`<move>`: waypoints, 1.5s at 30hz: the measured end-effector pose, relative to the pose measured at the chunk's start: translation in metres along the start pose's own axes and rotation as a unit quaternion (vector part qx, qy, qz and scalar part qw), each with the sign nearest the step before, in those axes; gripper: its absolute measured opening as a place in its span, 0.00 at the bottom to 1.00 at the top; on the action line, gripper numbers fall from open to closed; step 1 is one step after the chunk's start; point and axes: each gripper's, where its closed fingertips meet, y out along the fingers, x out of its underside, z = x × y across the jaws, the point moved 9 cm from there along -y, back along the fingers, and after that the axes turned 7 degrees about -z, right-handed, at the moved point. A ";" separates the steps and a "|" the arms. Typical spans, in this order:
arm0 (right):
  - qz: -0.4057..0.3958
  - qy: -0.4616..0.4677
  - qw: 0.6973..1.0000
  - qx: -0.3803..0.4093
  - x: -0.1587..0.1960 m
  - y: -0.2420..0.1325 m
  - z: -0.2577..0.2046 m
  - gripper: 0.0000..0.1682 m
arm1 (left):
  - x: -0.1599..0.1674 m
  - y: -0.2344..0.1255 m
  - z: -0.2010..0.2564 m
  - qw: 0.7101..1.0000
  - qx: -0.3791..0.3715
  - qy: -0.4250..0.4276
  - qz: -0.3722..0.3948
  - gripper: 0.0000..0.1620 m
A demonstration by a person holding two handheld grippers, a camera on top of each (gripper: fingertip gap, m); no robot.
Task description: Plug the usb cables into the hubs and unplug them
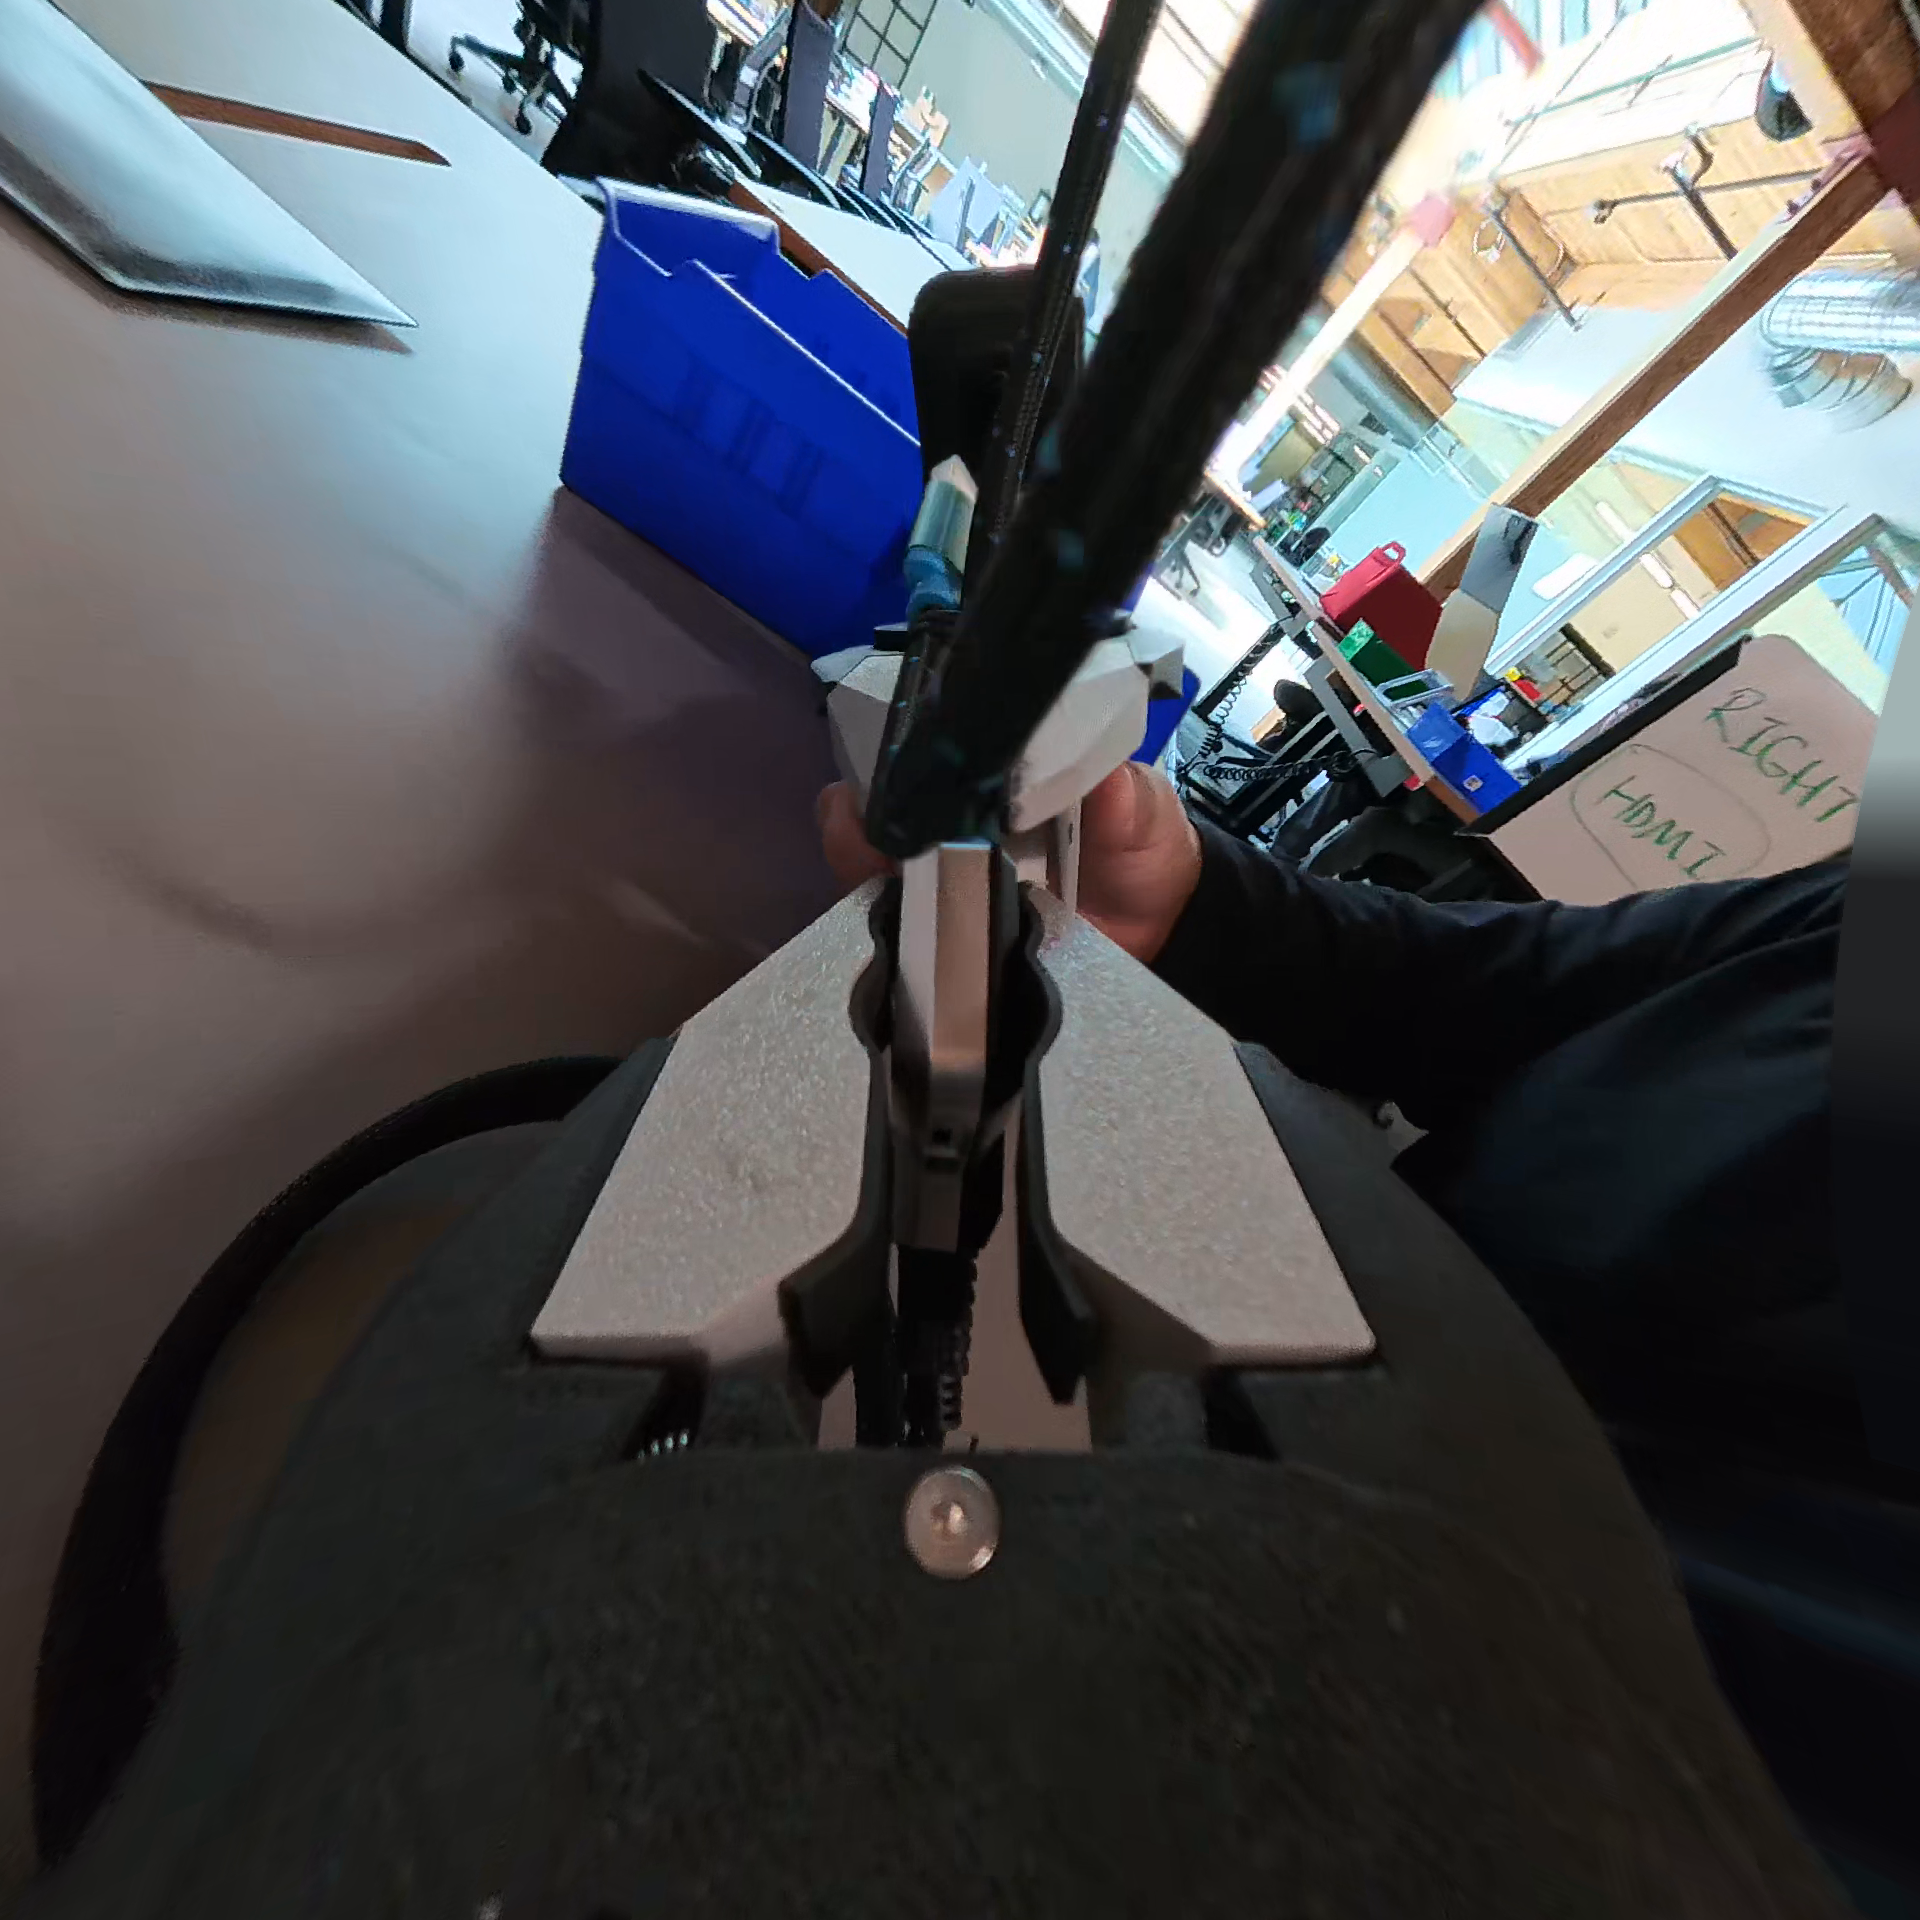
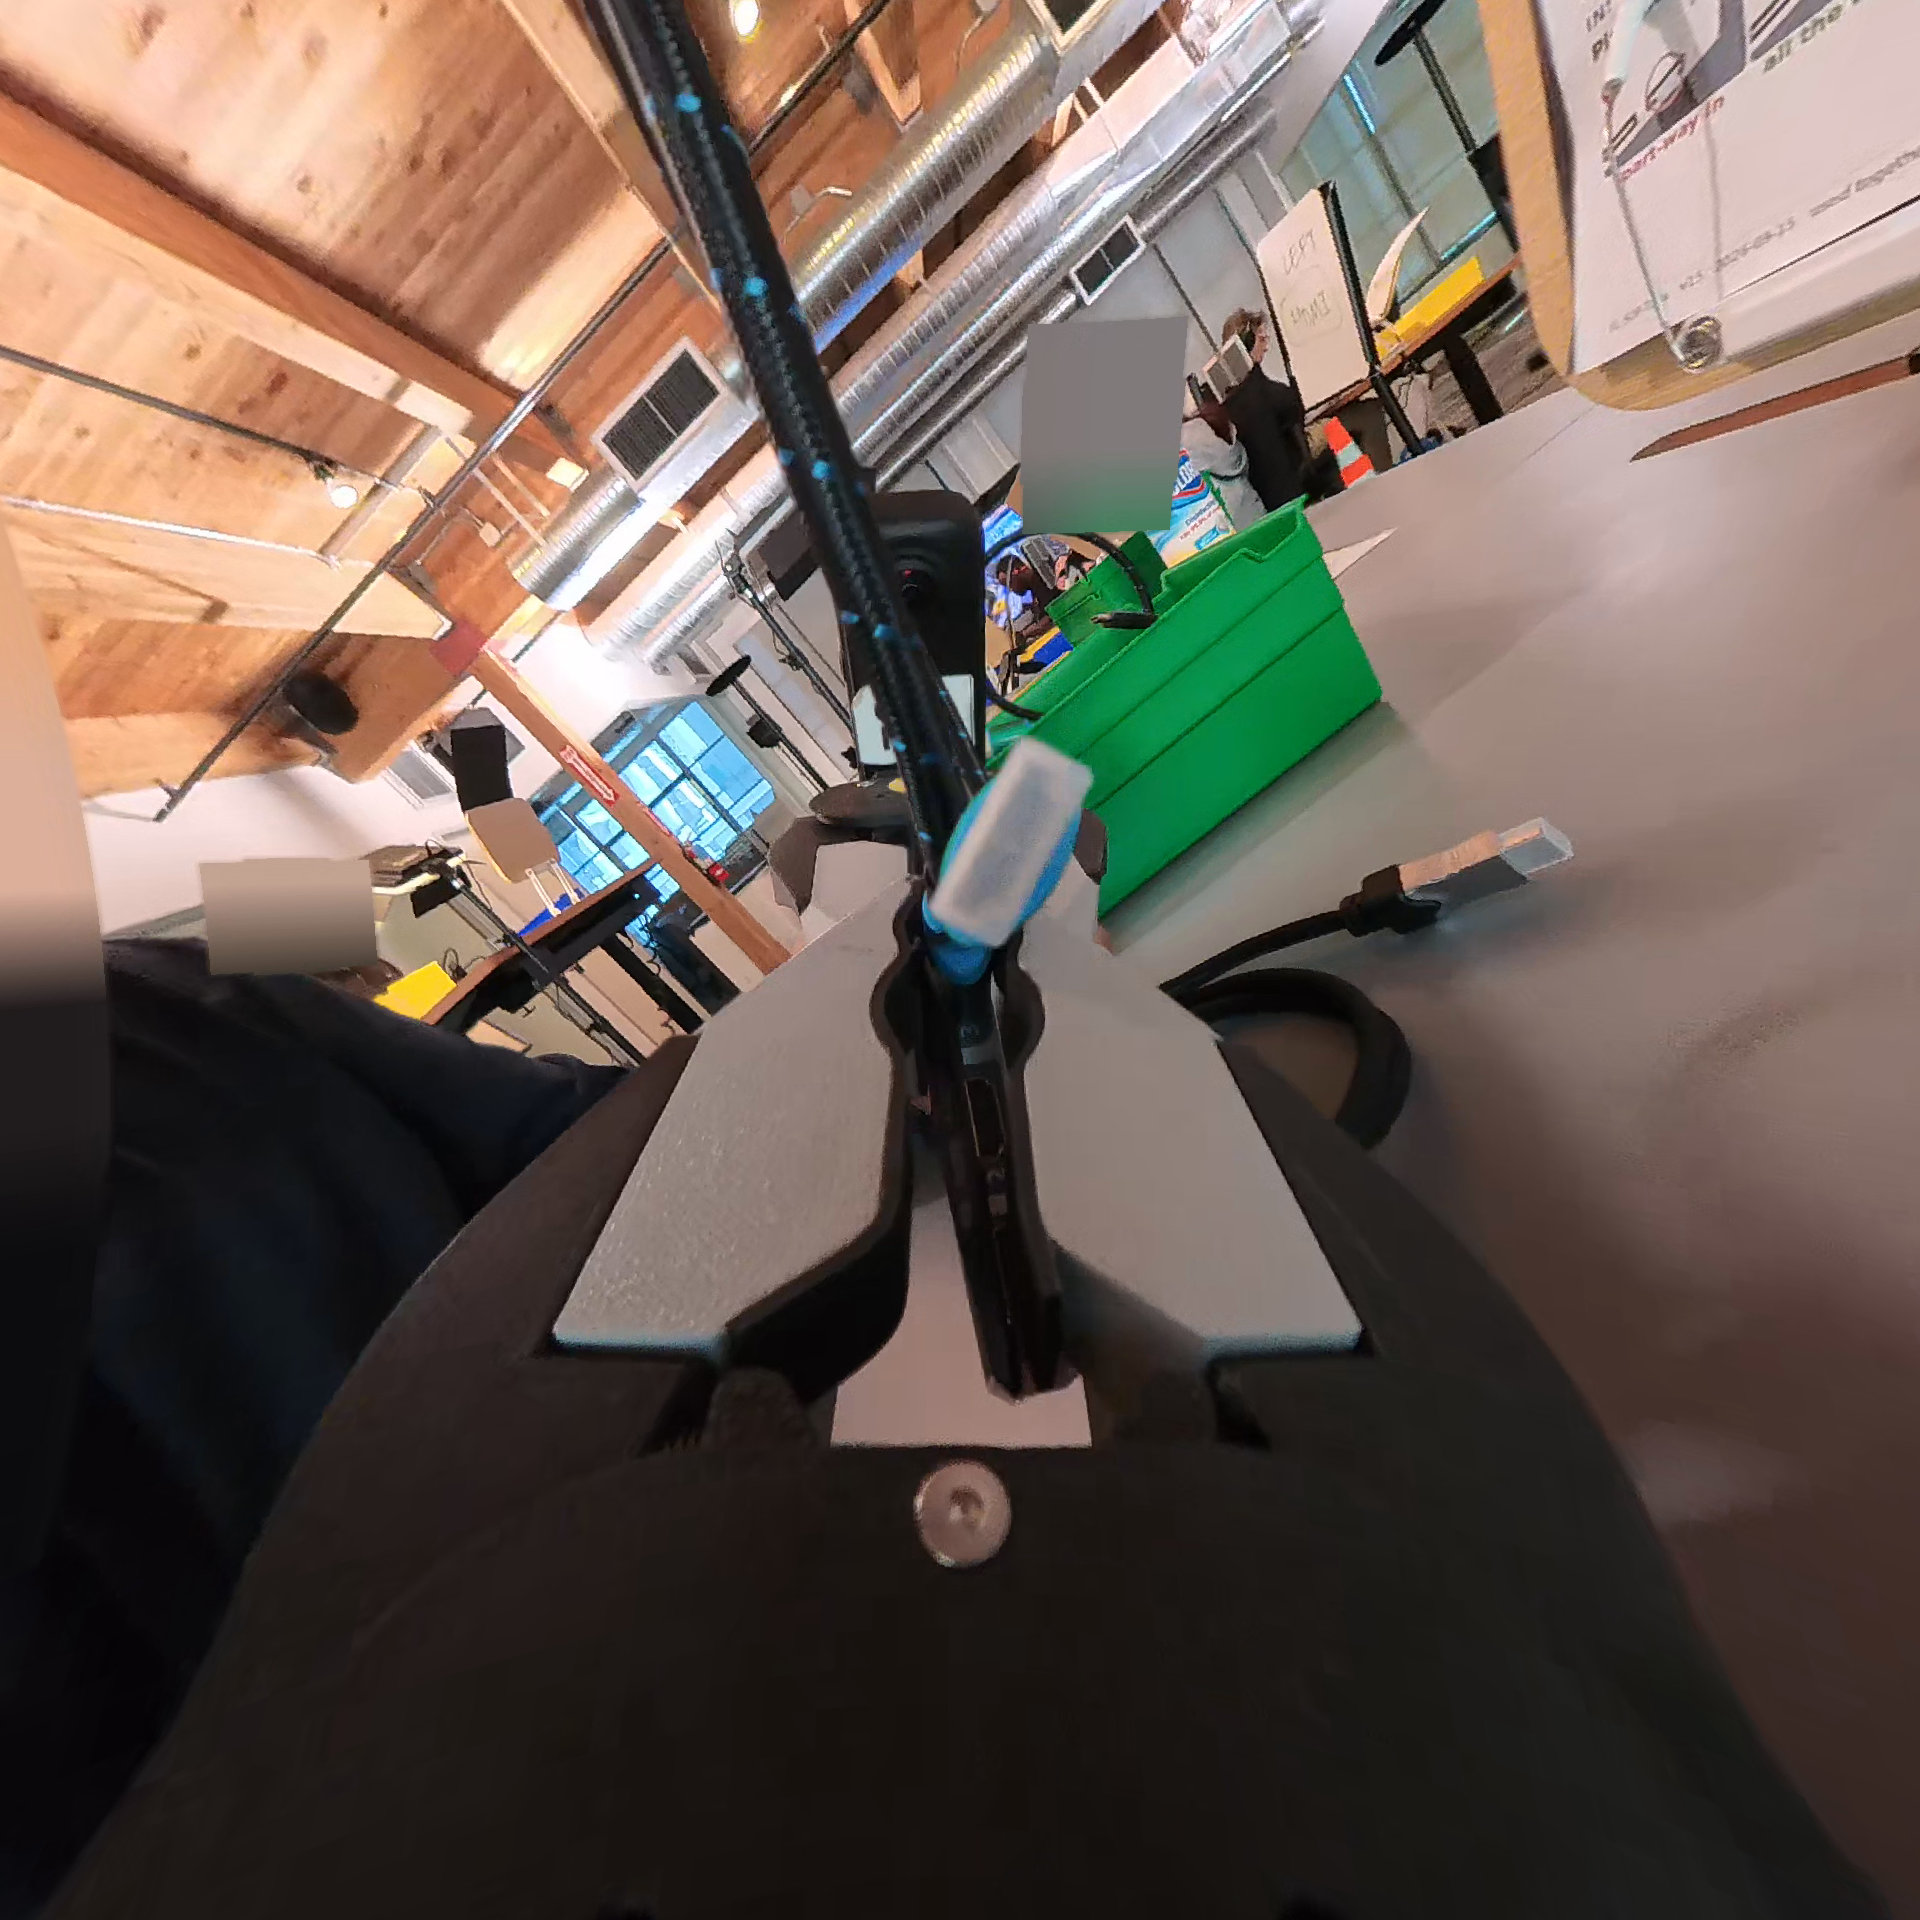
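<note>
The left gripper's (image 1: 951,935) fingers (image 1: 769,1132) are pressed in on a silver connector (image 1: 951,997), which lies lengthwise in the slot between them, its tip past the fingertips. A braided black cable flecked with blue (image 1: 1195,312) runs up and away from there. Just beyond the tips sits the right gripper (image 1: 1039,727), with a person's hand (image 1: 1127,862) around it and a dark sleeve (image 1: 1455,997) behind. A blue bin (image 1: 727,416) stands on the pale table (image 1: 312,675) farther off.

The right gripper's (image 2: 961,987) fingers (image 2: 758,1164) are closed on a dark, flat connector body (image 2: 1003,1195) held in their slot. At the fingertips a blue plug with a translucent cap (image 2: 1008,847) sticks out, touching the same braided cable (image 2: 769,332) rising upward. To the right, a separate black cable with a metal plug (image 2: 1455,883) lies on the grey table (image 2: 1610,727), near a green bin (image 2: 1226,665).
</note>
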 end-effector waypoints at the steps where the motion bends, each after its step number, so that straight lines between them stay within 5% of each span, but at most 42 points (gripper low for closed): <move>1: 0.001 0.002 1.000 0.001 0.000 0.000 0.002 0.05 | 0.000 0.000 -0.002 1.000 0.001 -0.008 0.003 0.11; 24: 0.016 -0.097 0.995 0.027 -0.003 0.009 -0.016 0.05 | -0.001 0.003 0.008 0.998 0.034 -0.009 0.049 0.11; 33: 0.051 0.009 0.999 -0.014 0.000 0.004 -0.006 0.04 | 0.001 0.006 0.008 0.998 0.018 -0.026 0.063 0.12; 41: 0.065 -0.002 0.998 0.003 -0.002 0.003 -0.009 0.04 | 0.000 0.008 0.010 0.997 0.013 -0.019 0.079 0.12; 43: 0.051 -0.036 0.997 0.035 -0.009 -0.001 -0.013 0.05 | 0.000 0.006 0.010 0.997 0.014 -0.016 0.074 0.12; 45: 0.095 -0.088 0.986 0.107 -0.038 -0.043 -0.016 0.04 | 0.005 -0.006 0.008 0.998 -0.026 0.004 0.055 0.11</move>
